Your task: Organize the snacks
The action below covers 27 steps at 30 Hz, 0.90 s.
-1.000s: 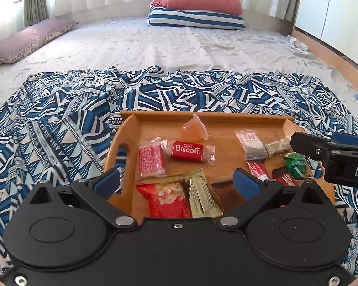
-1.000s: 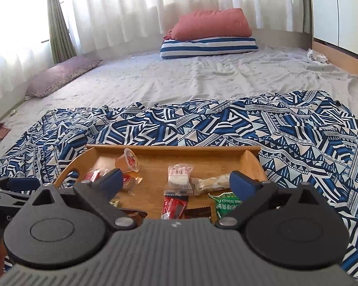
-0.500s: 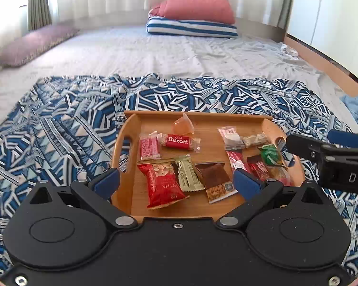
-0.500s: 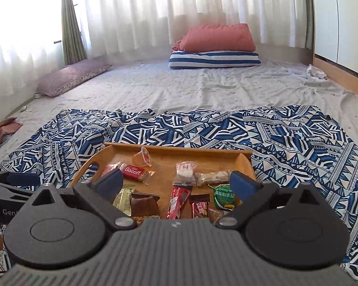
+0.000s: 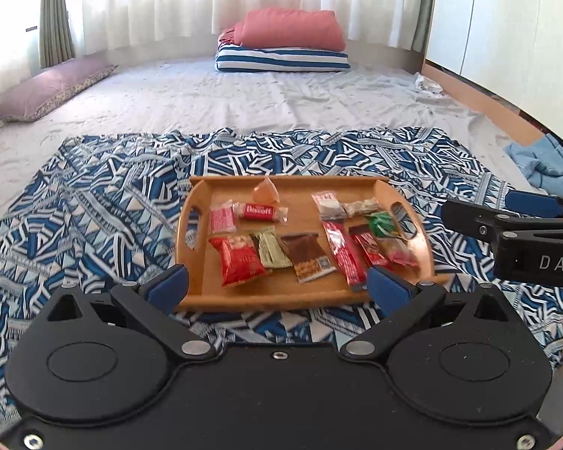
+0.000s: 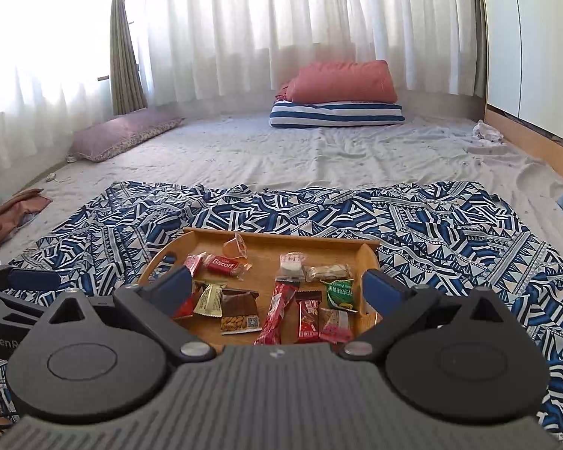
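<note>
Ahead of both claws: a wooden tray (image 5: 383, 191) of snacks on a blue patterned cloth (image 5: 94, 202).

The left claw (image 5: 277, 288) and right claw (image 6: 276, 292) are both spread wide and hold nothing, hanging just short of the tray's near edge. Between the right claw's fingers lie the almond packet (image 6: 240, 311) and red stick packet (image 6: 277, 311); the Biscoff biscuit (image 6: 223, 264) sits farther off.

Both grippers (image 5: 277, 285) farther from tray (image 5: 281, 294)

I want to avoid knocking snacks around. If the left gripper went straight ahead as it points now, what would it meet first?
Likely the wooden tray's near rim, then the brown nut bar. The left gripper is open; depth is unclear.
</note>
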Each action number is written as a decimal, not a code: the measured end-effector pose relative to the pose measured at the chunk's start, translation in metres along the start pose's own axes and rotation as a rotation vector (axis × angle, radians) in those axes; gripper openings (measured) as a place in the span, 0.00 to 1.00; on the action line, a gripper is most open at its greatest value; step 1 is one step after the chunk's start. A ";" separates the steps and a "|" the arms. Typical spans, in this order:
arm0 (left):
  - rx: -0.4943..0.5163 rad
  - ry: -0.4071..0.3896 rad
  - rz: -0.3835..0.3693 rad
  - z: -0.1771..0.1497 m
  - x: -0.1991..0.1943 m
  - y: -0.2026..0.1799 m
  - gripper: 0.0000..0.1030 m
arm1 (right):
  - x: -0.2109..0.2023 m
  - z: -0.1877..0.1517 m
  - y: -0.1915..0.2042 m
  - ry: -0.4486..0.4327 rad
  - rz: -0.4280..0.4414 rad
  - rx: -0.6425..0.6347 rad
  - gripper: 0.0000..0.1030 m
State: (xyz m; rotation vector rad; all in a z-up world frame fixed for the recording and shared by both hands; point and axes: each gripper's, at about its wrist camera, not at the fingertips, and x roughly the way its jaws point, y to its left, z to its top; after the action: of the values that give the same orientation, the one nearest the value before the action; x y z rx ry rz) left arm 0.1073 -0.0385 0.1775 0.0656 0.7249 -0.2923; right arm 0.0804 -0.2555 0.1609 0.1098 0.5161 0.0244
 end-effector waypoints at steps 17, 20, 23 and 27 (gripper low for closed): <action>-0.018 -0.026 0.023 -0.085 -0.043 0.005 0.99 | -0.044 -0.058 0.023 -0.058 0.034 -0.036 1.00; -0.045 -0.015 0.024 -0.099 -0.039 0.010 0.99 | -0.045 -0.073 0.027 -0.061 0.027 -0.058 1.00; -0.068 0.000 0.032 -0.112 -0.033 0.015 0.99 | -0.045 -0.088 0.028 -0.058 0.017 -0.062 1.00; -0.095 0.017 0.056 -0.128 -0.024 0.022 0.99 | -0.041 -0.107 0.026 -0.046 0.007 -0.043 1.00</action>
State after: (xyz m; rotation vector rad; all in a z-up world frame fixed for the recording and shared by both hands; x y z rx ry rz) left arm 0.0141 0.0088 0.0961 -0.0016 0.7516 -0.2041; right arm -0.0080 -0.2216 0.0913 0.0697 0.4687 0.0401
